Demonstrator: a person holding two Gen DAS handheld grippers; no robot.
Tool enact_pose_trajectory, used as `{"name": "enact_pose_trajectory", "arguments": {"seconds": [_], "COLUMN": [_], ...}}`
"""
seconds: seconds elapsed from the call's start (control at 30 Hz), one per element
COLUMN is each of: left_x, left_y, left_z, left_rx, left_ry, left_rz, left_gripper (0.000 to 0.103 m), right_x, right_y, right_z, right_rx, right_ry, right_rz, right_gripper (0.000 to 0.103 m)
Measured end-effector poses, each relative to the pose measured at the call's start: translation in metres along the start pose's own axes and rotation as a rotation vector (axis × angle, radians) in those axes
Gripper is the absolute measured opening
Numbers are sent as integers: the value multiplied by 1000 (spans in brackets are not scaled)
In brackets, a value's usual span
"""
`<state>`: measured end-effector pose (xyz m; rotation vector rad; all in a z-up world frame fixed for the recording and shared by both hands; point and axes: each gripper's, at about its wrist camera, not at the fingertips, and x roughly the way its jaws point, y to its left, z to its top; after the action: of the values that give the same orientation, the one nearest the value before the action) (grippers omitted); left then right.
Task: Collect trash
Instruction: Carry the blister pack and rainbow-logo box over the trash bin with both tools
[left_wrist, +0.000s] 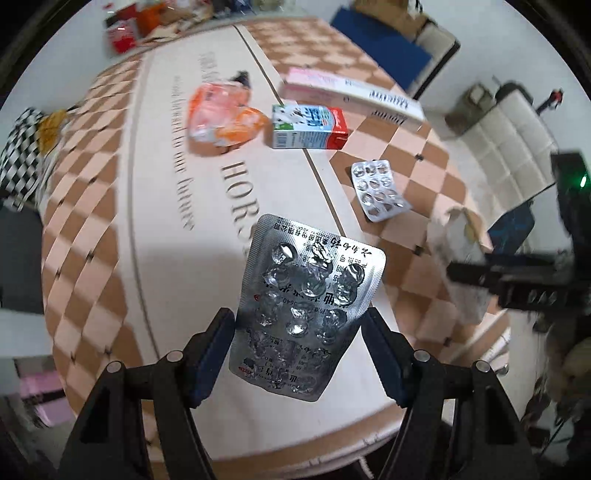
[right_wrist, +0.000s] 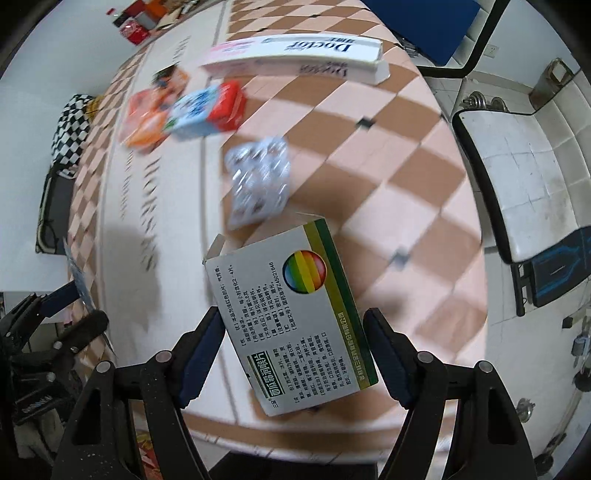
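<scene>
Carrying two pieces of trash above the checkered table (left_wrist: 92, 229), I judge the pick-up step done for both. My right gripper (right_wrist: 295, 328) pinches a medicine box (right_wrist: 291, 314) by its sides; my left gripper (left_wrist: 299, 325) pinches an empty pill sheet (left_wrist: 306, 306) the same way. On the table beyond lie a long toothpaste box (left_wrist: 354, 94), a milk carton (left_wrist: 308, 127), an orange wrapper (left_wrist: 221, 114) and a second pill sheet (left_wrist: 378, 190) near right. Next, both loads need a bin; none shows here.
</scene>
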<state>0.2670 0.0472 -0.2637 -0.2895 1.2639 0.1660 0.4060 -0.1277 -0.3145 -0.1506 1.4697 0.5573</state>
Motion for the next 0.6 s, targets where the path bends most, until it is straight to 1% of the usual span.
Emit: {"name": "enact_pose_trajectory", "arguments": {"seconds": [0.07, 0.1, 0.13, 0.17, 0.2, 0.23, 0.27, 0.3, 0.33, 0.4, 0.43, 0.5, 0.53, 0.6], "left_x": [-18, -24, -27, -35, -31, -37, -40, -42, -36, -34, -35, -27, -18, 5], "left_y": [9, 8, 11, 13, 13, 11, 9, 6, 5, 3, 2, 1, 2, 1], "left_z": [-23, -35, -40, -56, -56, -73, -89, -105, -110, -142, -152, -178, -189, -213], "left_rx": [-27, -33, -39, -46, -49, -53, -53, -52, -56, -75, -81, -100, -108, -124], "left_ry": [-50, -72, -84, -97, -104, -111, -113, -108, -104, -75, -65, -35, -13, 36], "left_rz": [-21, -32, -39, -50, -62, -78, -83, -83, -84, -93, -94, -96, -96, -111], "left_gripper": [68, 68, 68, 68, 68, 68, 68, 68, 68, 68, 68, 68, 68, 68], "right_x": [-9, -16, -20, -27, -31, -34, -36, -37, -36, -28, -25, -7, 0, 27], "right_y": [9, 15, 19, 25, 28, 30, 32, 33, 33, 32, 31, 28, 27, 22], "right_z": [-27, -49, -62, -86, -106, -118, -145, -165, -184, -222, -237, -277, -287, -316], "right_rx": [7, 16, 21, 36, 53, 64, 92, 118, 138, 173, 179, 201, 207, 224], "right_ry": [-27, -50, -60, -76, -86, -90, -95, -94, -88, -66, -54, -13, 1, 46], "right_rz": [-1, -2, -6, -7, -4, -3, -2, 5, 10, 15, 17, 13, 13, 10], "right_gripper": [78, 78, 78, 78, 78, 78, 78, 78, 78, 78, 78, 78, 78, 78]}}
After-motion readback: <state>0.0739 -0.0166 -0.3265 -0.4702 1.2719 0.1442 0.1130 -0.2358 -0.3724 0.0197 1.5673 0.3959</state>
